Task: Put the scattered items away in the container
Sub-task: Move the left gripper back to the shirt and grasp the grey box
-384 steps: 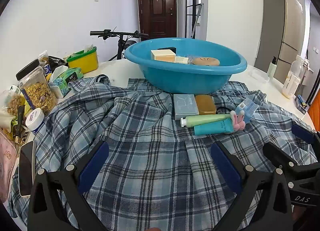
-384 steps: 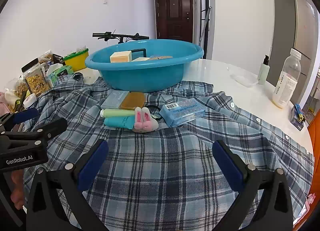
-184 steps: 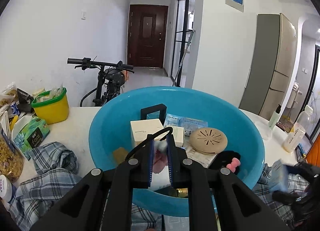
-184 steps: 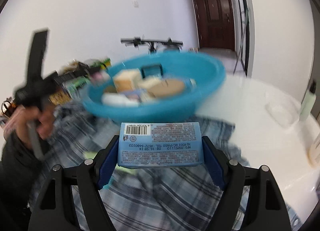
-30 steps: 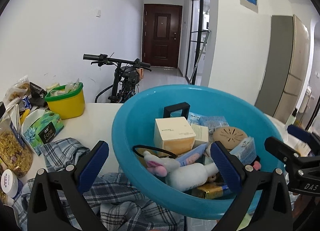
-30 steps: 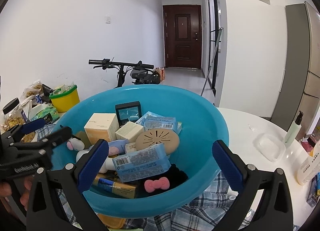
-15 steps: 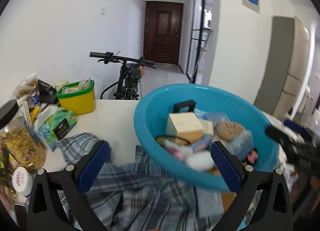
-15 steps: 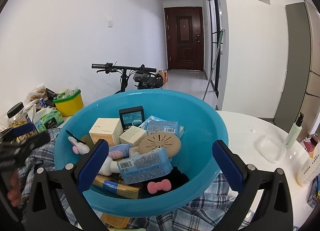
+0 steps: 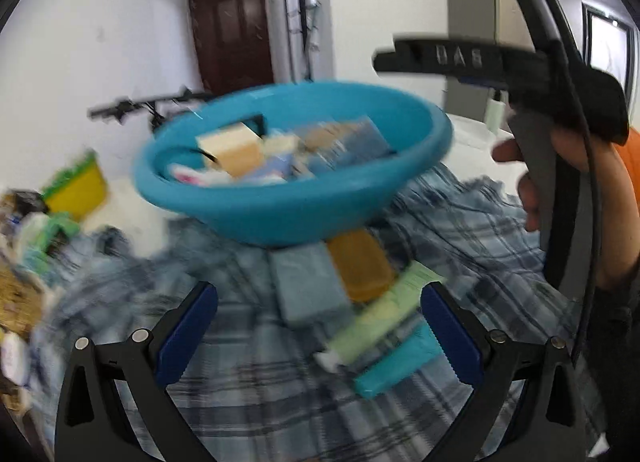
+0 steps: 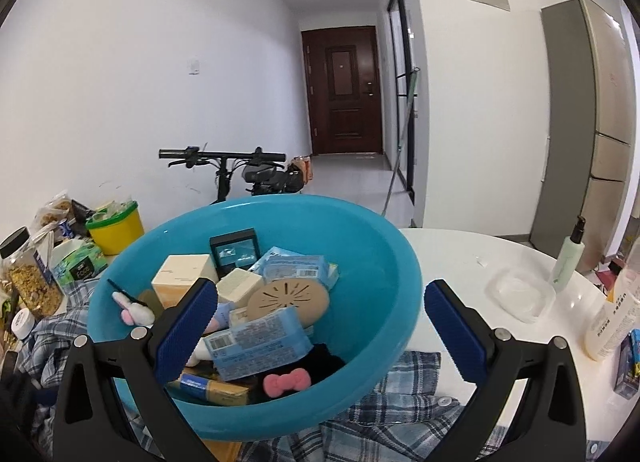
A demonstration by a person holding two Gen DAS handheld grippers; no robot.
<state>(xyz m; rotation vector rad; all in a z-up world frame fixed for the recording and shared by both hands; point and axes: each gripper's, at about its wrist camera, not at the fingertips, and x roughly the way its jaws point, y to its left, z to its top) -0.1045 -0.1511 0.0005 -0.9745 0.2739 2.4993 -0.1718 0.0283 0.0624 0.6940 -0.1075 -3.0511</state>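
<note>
Where half a second ago the left wrist view looked across the bowl's rim, it has now dropped back and blurred, so the blue bowl [image 9: 292, 166] sits higher in the picture and the plaid shirt [image 9: 256, 362] fills the foreground. The left hand-held gripper [image 9: 320, 326] is spread wide with nothing between its blue pads. On the shirt just in front of the bowl lie four loose things: one grey-blue box [image 9: 310, 286], one amber soap bar [image 9: 360, 264], one pale green tube [image 9: 380, 322] and one teal tube [image 9: 400, 362], the two tubes side by side. At the right edge a hand grips the right hand-held gripper [image 9: 500, 58], seen from the side, so I cannot tell its opening here.

From the right wrist view little has changed since that earlier picture; the camera sits slightly closer over the bowl [image 10: 384, 262]. The right hand-held gripper [image 10: 320, 318] is wide open and empty. The bowl rests on the shirt [image 10: 400, 398] on the white worktop [image 10: 460, 254], heaped with one cream box [image 10: 182, 278], one round tan disc [image 10: 288, 298], one pink bow [image 10: 286, 380] and two blue packets, the nearer one [image 10: 260, 338] with a barcode.
</note>
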